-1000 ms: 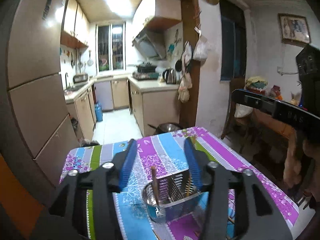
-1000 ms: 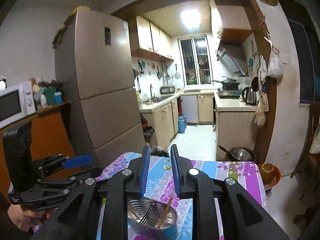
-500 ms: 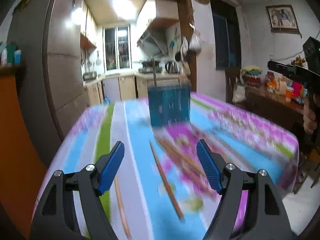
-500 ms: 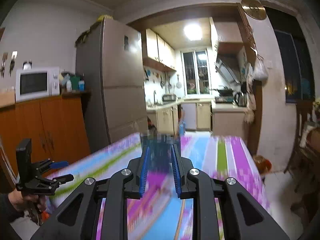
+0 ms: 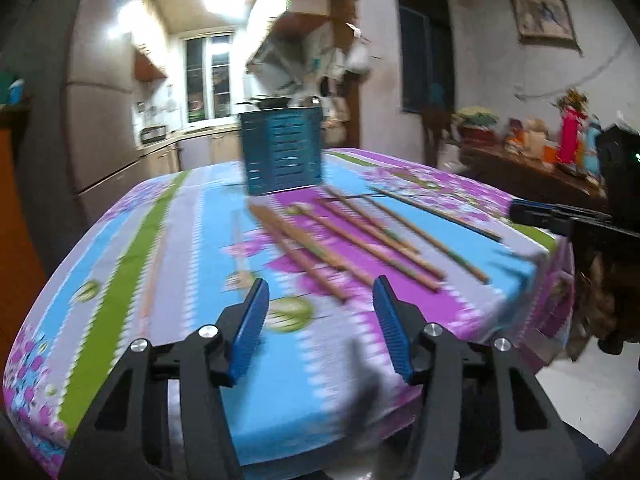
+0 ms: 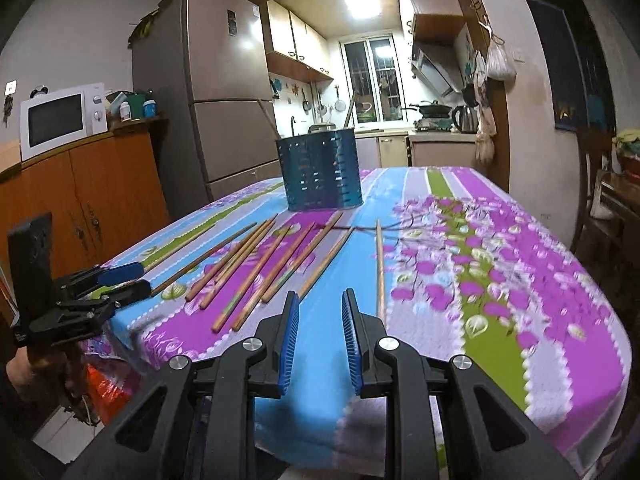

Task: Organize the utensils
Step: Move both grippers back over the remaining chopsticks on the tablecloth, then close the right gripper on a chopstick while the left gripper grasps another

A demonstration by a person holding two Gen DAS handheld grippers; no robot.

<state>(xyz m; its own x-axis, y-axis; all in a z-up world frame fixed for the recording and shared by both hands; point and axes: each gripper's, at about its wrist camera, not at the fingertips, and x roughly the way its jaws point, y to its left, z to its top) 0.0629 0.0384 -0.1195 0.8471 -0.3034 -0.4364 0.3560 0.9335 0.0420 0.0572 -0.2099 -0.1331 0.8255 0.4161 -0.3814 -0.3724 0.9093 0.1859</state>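
Kitchen w/ fridge [image 6: 224,92] and microwave [image 6: 60,118] behind, upper left of right-wrist frame; striped floral tablecloth [image 6: 500,248] across mid frame. Blue slotted holder [image 6: 322,170] upright at center, far side of cloth, w/ a couple of sticks poking out the top. Same holder [image 5: 282,150] upper center in left-wrist frame, blurred. Loose chopsticks [image 6: 256,264] fanned flat on cloth just below holder, center-left; one single stick [image 6: 379,268] lying apart to the right of the fan. In left-wrist frame, chopsticks [image 5: 360,240] spread center to right, blurred. Left gripper [image 5: 320,330] bottom center, blue pads spread wide, nothing between, hovering over near cloth edge; also seen at left edge of right-wrist frame [image 6: 120,280]. Right gripper [image 6: 320,342] bottom center, pads parted by a narrow gap, holding nothing, above near edge of cloth; seen at right edge of left-wrist frame [image 5: 560,216], finger state there not readable.
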